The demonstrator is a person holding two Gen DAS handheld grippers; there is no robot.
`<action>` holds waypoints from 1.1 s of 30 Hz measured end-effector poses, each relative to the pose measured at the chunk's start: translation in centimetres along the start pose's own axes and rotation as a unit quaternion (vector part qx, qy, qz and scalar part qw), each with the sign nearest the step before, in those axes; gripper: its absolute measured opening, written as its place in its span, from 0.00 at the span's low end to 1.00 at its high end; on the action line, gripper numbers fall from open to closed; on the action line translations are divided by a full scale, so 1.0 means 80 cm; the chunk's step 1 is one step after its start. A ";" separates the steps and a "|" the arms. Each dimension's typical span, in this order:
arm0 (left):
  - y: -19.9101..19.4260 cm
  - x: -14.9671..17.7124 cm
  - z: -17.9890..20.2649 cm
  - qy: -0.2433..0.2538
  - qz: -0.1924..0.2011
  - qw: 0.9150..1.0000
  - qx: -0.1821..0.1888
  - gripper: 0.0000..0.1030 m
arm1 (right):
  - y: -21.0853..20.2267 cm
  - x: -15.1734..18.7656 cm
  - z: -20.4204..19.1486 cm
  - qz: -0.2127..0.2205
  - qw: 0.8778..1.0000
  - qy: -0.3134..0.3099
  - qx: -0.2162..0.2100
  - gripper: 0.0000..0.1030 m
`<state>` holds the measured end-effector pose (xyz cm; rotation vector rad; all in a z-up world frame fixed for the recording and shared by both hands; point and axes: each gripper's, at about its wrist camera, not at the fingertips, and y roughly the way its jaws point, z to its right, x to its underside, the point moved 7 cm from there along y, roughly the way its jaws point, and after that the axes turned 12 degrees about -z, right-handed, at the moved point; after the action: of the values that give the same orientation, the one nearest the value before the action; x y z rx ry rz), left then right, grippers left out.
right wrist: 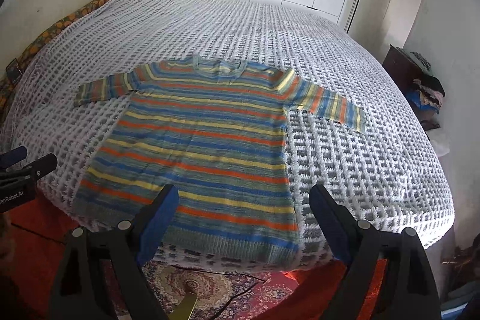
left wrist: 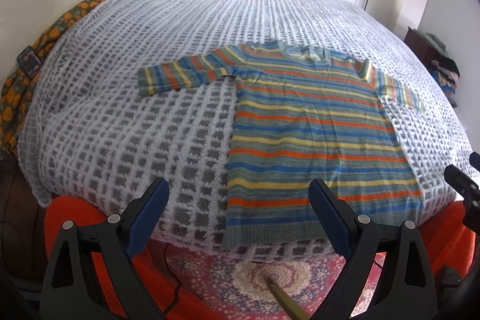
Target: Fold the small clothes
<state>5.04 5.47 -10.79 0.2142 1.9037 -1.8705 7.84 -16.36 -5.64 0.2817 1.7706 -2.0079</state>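
Note:
A small striped sweater in blue, orange, yellow and green lies flat and face up on the bed, sleeves spread, hem toward me; it also shows in the right wrist view. My left gripper is open and empty, held above the bed's near edge by the sweater's lower left hem. My right gripper is open and empty, above the hem's right part. The right gripper's tip shows at the left wrist view's right edge; the left gripper shows at the right wrist view's left edge.
A white and grey woven blanket covers the bed. An orange-patterned cloth runs along the headboard side with a dark phone on it. A dark cabinet with piled clothes stands at right. A patterned red rug lies below.

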 end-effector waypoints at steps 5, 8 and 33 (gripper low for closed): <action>0.003 0.001 0.002 0.005 -0.002 1.000 0.001 0.92 | 0.004 0.003 -0.014 -0.008 1.000 -0.015 -0.003 0.86; 0.006 0.003 0.003 0.008 -0.004 1.000 0.002 0.92 | 0.006 0.005 -0.020 -0.011 1.000 -0.023 -0.003 0.86; 0.014 0.006 0.017 0.044 -0.004 0.999 -0.003 0.93 | 0.026 0.009 -0.026 -0.032 0.999 -0.029 -0.011 0.86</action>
<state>5.36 4.10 -11.97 0.2905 1.9711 -1.8886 7.84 -14.65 -8.11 0.1600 1.7875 -2.0182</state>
